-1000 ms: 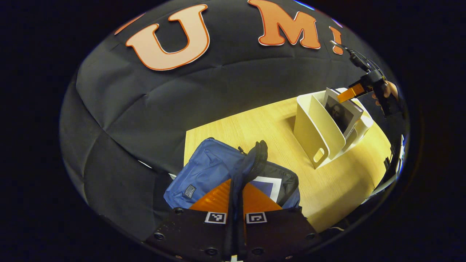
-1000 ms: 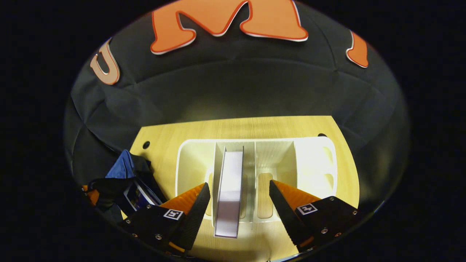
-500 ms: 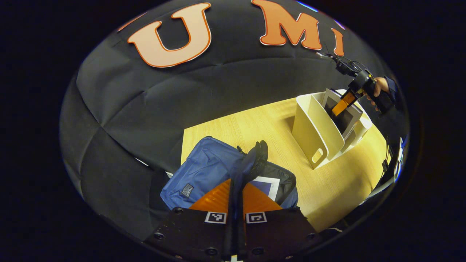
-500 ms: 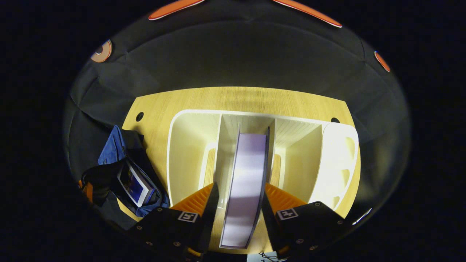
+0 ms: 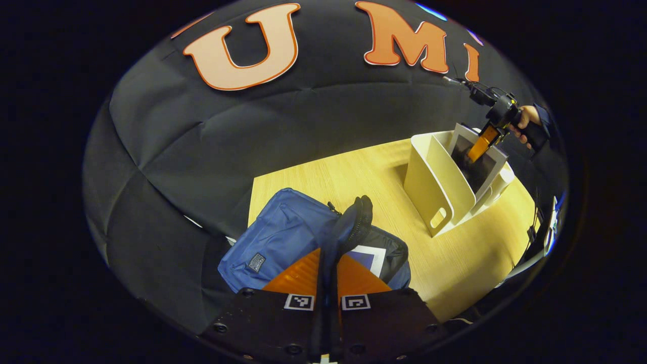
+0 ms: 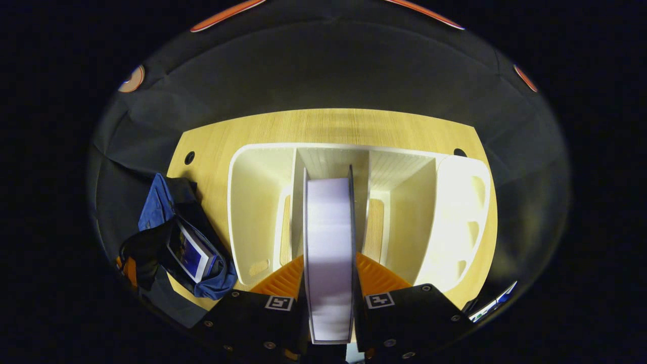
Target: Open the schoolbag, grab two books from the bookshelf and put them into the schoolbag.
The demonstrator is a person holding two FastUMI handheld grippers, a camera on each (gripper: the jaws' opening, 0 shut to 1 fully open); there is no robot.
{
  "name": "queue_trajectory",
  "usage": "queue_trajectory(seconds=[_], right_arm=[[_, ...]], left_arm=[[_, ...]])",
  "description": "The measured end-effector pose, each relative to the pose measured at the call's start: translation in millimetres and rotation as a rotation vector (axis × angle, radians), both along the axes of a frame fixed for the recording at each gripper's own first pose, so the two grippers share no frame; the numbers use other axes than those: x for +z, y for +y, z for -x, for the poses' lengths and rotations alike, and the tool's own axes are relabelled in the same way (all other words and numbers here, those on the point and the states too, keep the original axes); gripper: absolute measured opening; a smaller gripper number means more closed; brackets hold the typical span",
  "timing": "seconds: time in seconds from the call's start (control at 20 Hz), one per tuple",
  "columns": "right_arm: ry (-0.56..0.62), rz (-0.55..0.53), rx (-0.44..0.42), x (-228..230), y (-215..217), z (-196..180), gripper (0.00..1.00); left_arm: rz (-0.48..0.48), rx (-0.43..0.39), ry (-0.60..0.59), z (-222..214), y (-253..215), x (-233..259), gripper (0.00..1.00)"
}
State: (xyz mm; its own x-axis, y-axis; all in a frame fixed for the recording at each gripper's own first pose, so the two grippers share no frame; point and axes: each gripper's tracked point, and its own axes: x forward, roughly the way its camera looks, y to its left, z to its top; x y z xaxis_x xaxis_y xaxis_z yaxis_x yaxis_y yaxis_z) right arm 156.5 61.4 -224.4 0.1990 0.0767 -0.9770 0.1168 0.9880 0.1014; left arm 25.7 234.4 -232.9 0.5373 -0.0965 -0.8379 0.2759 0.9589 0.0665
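A: What is new at the shelf [image 6: 263, 202]?

B: The right gripper [image 6: 329, 283] was wide apart a moment ago. Now its fingers press both sides of the book [image 6: 328, 242], which stands in the shelf's middle slot.

A: And the bag [image 5: 283, 237]?

B: It lies well to the left of the shelf. The left gripper [image 5: 327, 268] stays clamped on the bag's flap [image 5: 349, 230], keeping it open. One book [image 5: 371, 255] is already inside.

A: So what comes next?

B: The second book probably gets lifted out and carried over.
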Motion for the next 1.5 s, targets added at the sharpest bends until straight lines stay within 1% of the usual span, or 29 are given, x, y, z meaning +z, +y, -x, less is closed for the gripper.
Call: queue_trajectory(seconds=[0.2,0.45,0.6,0.8,0.85,0.9,1.05,1.25,1.5], right_arm=[[-0.091,-0.055,-0.059,49.7,-11.6,0.6,0.37],[-0.201,-0.123,-0.115,109.0,-23.1,16.3,0.37],[-0.257,-0.179,-0.122,131.6,-20.1,30.3,0.37],[-0.306,-0.282,-0.142,148.5,1.4,41.4,0.37],[-0.320,-0.300,-0.139,151.7,6.7,44.0,0.45],[-0.326,-0.319,-0.138,153.0,13.3,46.2,0.36],[-0.331,-0.392,-0.143,153.2,39.0,51.8,0.35],[-0.308,-0.511,-0.150,141.9,86.0,57.8,0.35],[-0.294,-0.594,-0.178,115.1,153.4,59.9,0.35]], left_arm=[[0.004,-0.001,-0.004,1.3,0.8,1.5,0.06],[-0.002,-0.009,-0.003,-1.4,1.3,2.0,0.06],[-0.008,-0.012,-0.009,-4.8,1.1,3.7,0.06],[-0.018,-0.023,-0.005,-6.7,-0.4,4.5,0.06],[-0.019,-0.024,-0.002,-5.6,0.0,5.9,0.06],[-0.019,-0.024,-0.001,-5.7,-0.5,6.1,0.06],[-0.023,-0.027,0.000,-7.6,-0.6,5.6,0.06],[-0.028,-0.025,0.002,-10.4,-0.8,4.8,0.06],[-0.009,-0.005,-0.005,-10.6,-2.5,3.6,0.06]])
